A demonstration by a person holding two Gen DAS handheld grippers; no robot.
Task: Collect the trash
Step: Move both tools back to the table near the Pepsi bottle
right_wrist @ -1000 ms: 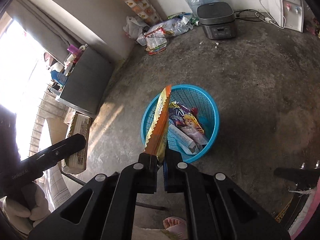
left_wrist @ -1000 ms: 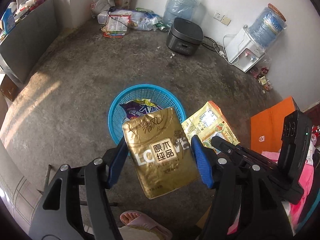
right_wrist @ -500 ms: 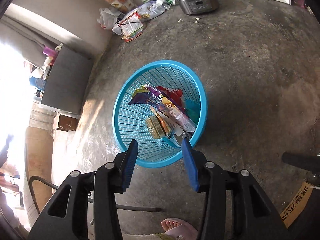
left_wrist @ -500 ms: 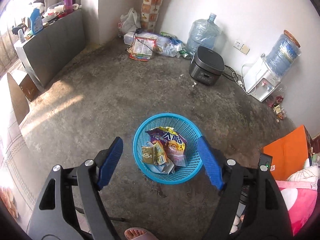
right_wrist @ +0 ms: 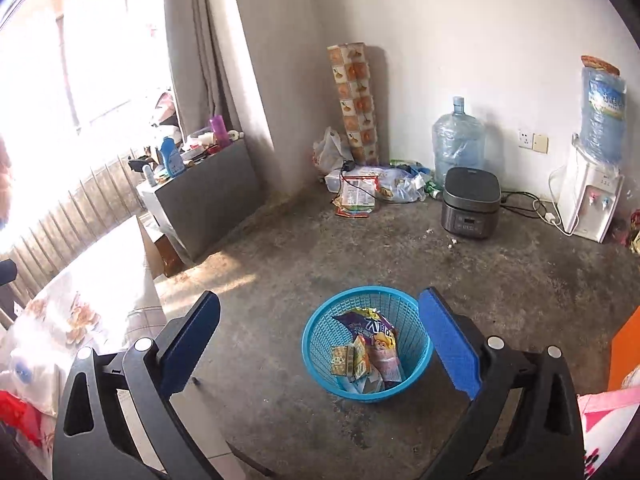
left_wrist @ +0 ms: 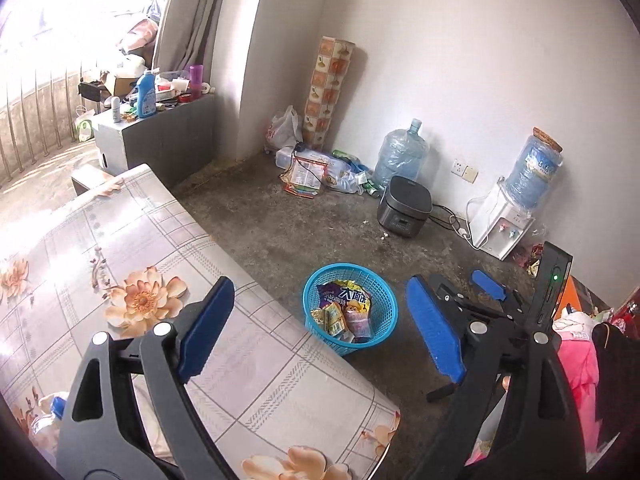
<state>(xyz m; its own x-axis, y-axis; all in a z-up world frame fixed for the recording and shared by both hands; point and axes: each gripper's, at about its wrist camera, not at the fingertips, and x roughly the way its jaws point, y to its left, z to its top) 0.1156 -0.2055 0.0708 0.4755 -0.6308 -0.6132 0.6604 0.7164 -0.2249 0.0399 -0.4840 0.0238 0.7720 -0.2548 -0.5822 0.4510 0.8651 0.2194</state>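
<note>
A blue plastic basket (left_wrist: 384, 336) stands on the concrete floor beside the table; it also shows in the right wrist view (right_wrist: 320, 356). Several snack wrappers (left_wrist: 344, 312) lie inside it, among them a purple bag (right_wrist: 370, 330) and yellow packets (right_wrist: 352, 358). My left gripper (left_wrist: 320, 336) is open and empty, raised above the table edge. My right gripper (right_wrist: 320, 344) is open and empty, well above the basket. The right gripper's blue pads (left_wrist: 486, 284) show at the right of the left wrist view.
A table with a floral cloth (left_wrist: 120, 264) fills the left. A rice cooker (right_wrist: 472, 208), water bottle (right_wrist: 458, 148), water dispenser (right_wrist: 588, 196) and loose bags (right_wrist: 356, 192) line the far wall. A grey cabinet (right_wrist: 204, 196) stands at left. Pink cloth (left_wrist: 576, 356) at right.
Both grippers opened and dropped their packets, the gold one and the yellow-orange one, into the basket. Both have since lifted up and back, and the table has come into view.
</note>
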